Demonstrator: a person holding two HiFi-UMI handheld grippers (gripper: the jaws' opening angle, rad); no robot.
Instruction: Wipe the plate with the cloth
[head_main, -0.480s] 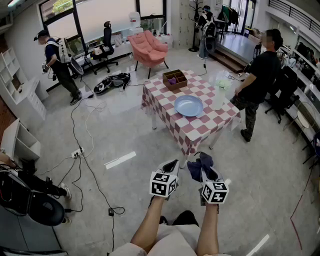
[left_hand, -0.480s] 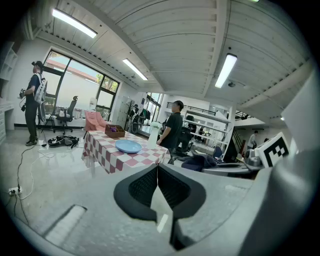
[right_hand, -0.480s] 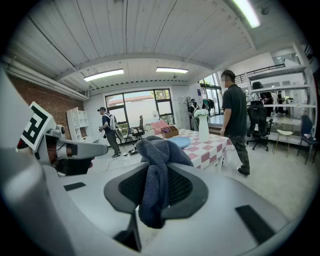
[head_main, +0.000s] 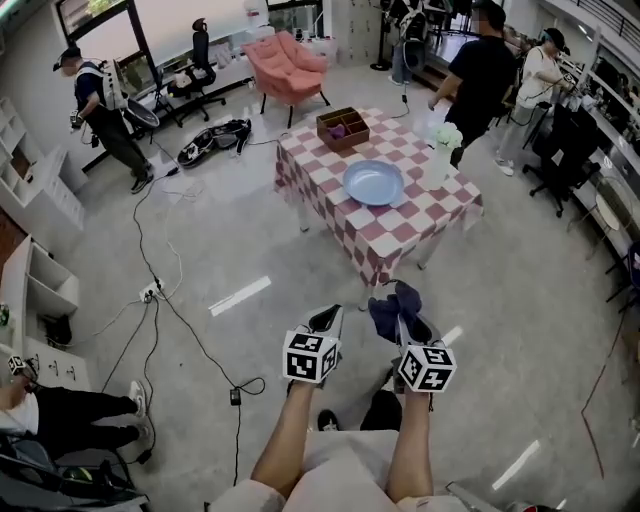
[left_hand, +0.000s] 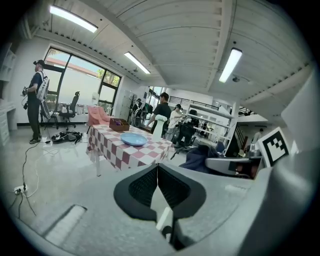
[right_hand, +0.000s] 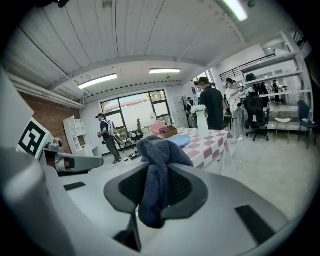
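Two grippers hang well short of the checked table (head_main: 400, 232), so the step in hand looks to be the approach. The right gripper (head_main: 410, 325) is clamped on the cloth (head_main: 390, 305); the left gripper (head_main: 327, 318) has its jaws pressed together on nothing. Best to hold that pinch firm, step up to the table, and land the loose bunch flat on the plate (head_main: 374, 182). The plate, pale blue, round and shallow, sits mid-table; the cloth is dark blue, bunched and drooping.
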